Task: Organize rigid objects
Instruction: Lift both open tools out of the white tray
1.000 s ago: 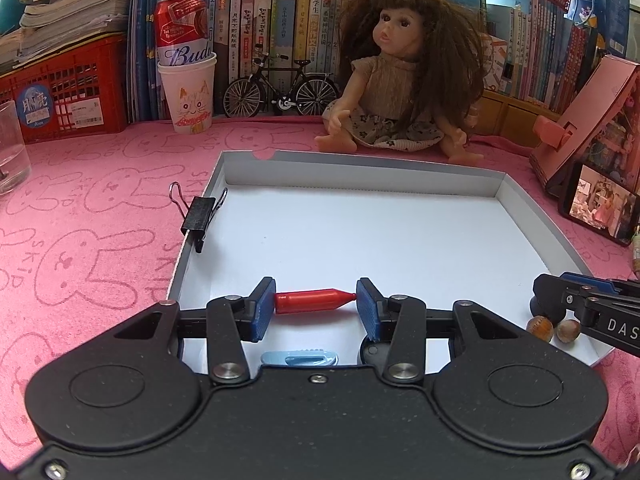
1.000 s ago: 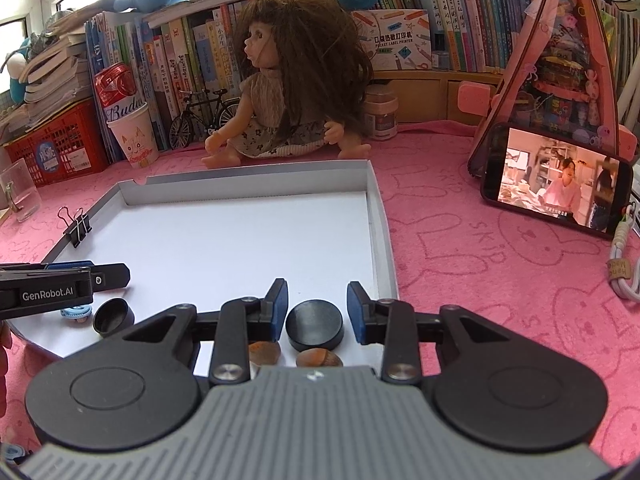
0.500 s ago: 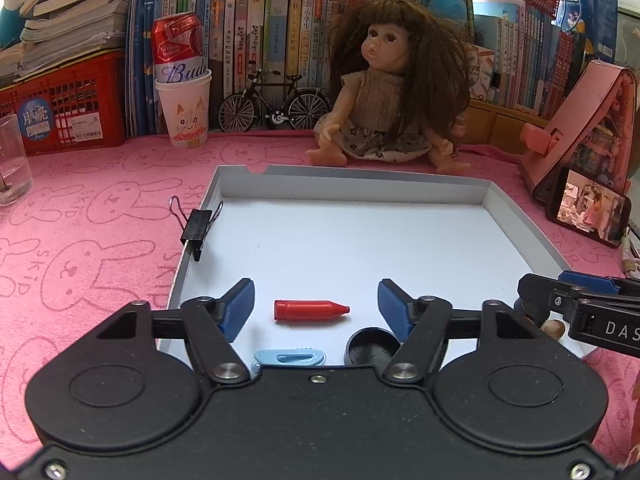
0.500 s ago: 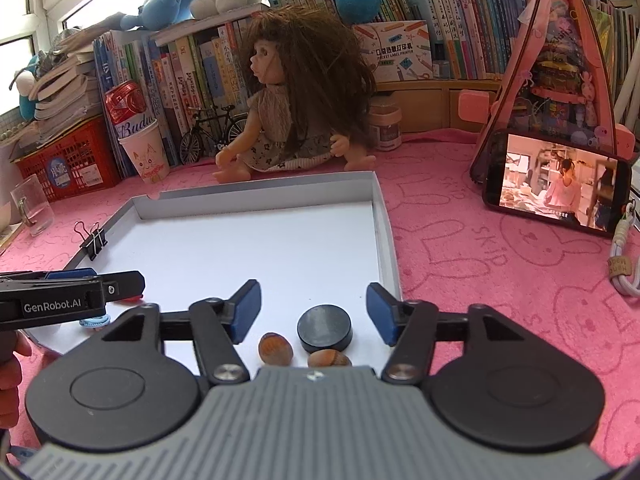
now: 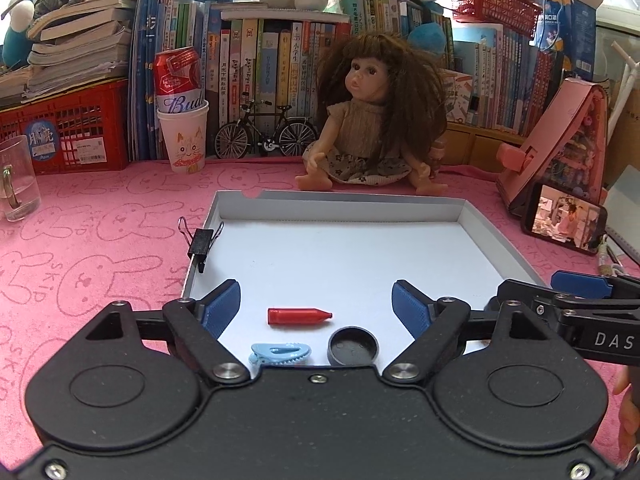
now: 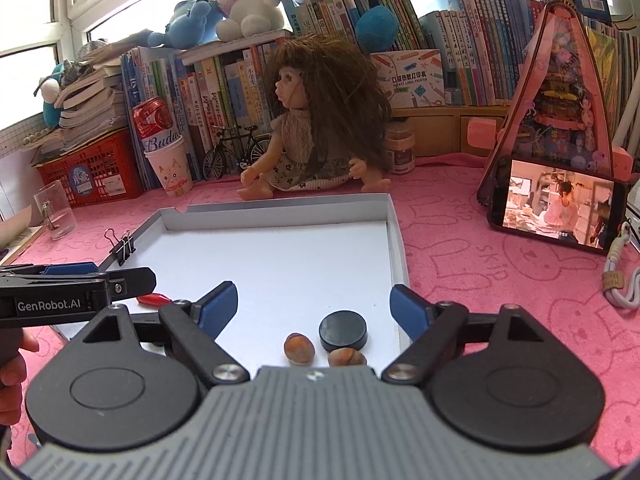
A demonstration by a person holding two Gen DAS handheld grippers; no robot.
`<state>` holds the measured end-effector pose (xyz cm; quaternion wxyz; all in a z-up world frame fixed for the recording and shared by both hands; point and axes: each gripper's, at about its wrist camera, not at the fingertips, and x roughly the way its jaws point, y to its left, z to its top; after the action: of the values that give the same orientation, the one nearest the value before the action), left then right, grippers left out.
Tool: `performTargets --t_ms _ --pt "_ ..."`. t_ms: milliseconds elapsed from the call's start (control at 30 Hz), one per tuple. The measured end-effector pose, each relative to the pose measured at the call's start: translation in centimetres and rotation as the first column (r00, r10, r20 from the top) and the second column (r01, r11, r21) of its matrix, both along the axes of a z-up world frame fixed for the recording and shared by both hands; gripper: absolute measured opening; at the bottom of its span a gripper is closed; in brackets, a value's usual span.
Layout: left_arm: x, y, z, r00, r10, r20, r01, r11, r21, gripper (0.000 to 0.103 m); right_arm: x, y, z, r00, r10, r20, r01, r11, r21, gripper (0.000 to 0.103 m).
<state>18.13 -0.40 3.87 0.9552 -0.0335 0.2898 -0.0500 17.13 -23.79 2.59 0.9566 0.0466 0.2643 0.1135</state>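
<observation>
A shallow white tray (image 5: 340,208) lies on the pink cloth. Near its front edge in the left wrist view lie a red crayon (image 5: 299,315), a light blue hair clip (image 5: 280,353) and a black cap (image 5: 353,346) with its hollow side up. My left gripper (image 5: 316,304) hangs over them, its jaws opening, the crayon lying free between them. In the right wrist view a black disc (image 6: 343,330) and two hazelnuts (image 6: 298,347) (image 6: 346,357) lie in the tray's (image 6: 394,224) front right corner. My right gripper (image 6: 314,306) is above them, jaws opening, touching nothing.
A black binder clip (image 5: 201,241) grips the tray's left wall. Behind the tray sits a doll (image 5: 372,120). A paper cup with a red can (image 5: 182,120), a model bicycle (image 5: 266,134), a glass mug (image 5: 16,184), a phone (image 5: 564,216) and a pink stand (image 5: 560,140) ring the tray.
Both grippers opened and drew back and up. The left one let go of the red crayon, the right one let go of the black disc; both things now lie in the tray.
</observation>
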Motion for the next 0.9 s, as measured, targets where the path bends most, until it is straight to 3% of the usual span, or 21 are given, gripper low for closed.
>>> performTargets --t_ms 367,900 --pt "-3.1 0.3 0.6 0.999 -0.027 0.023 0.027 1.000 -0.009 0.083 -2.2 -0.1 0.6 0.999 -0.006 0.052 0.007 1.000 -0.020 0.103" --pt "-6.7 0.4 0.5 0.998 -0.058 0.037 0.058 0.998 -0.010 0.084 -5.4 0.1 0.8 0.995 0.031 0.098 -0.029 0.999 -0.016 0.103"
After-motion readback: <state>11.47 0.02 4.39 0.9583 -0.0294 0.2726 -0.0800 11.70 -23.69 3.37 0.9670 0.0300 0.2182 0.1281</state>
